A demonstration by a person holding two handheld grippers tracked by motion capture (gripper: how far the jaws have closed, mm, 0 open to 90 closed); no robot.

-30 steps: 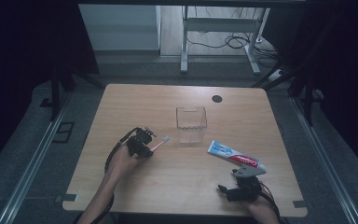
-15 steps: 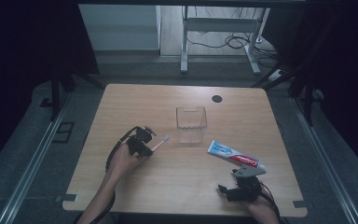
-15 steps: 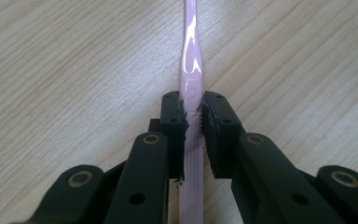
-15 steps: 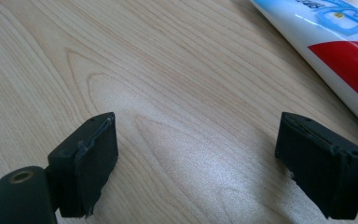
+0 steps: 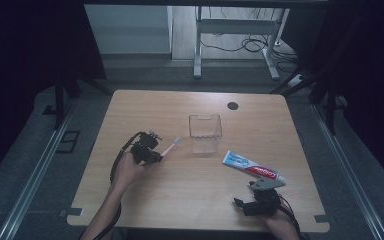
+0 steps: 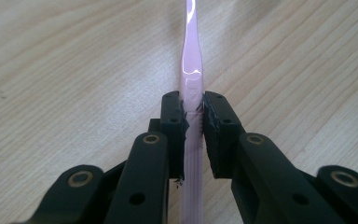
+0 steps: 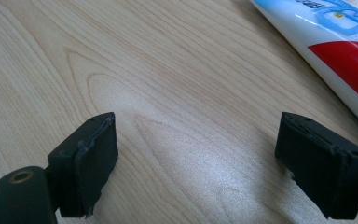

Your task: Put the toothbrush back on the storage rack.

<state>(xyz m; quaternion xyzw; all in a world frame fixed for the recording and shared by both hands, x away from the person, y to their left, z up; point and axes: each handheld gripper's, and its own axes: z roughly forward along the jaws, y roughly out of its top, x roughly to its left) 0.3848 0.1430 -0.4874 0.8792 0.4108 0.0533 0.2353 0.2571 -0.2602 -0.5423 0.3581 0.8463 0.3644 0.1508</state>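
Observation:
A pink toothbrush (image 5: 171,144) lies across the wooden table (image 5: 180,200), its head pointing toward a clear plastic cup (image 5: 205,131). My left gripper (image 5: 155,154) has its jaws pressed on the toothbrush handle (image 6: 191,60). The left gripper (image 6: 193,112) has just been closing, and its pads now pinch the handle from both sides. A toothpaste tube (image 5: 252,167) lies to the right of the cup. My right gripper (image 5: 245,204) rests near the front edge, just short of the tube. In its own view the right gripper (image 7: 196,154) stands open over bare wood, with the toothpaste tube (image 7: 335,42) at the upper right.
A black round grommet (image 5: 233,105) sits in the tabletop behind the cup. The floor past the far edge holds a metal stand (image 5: 230,30) and cables.

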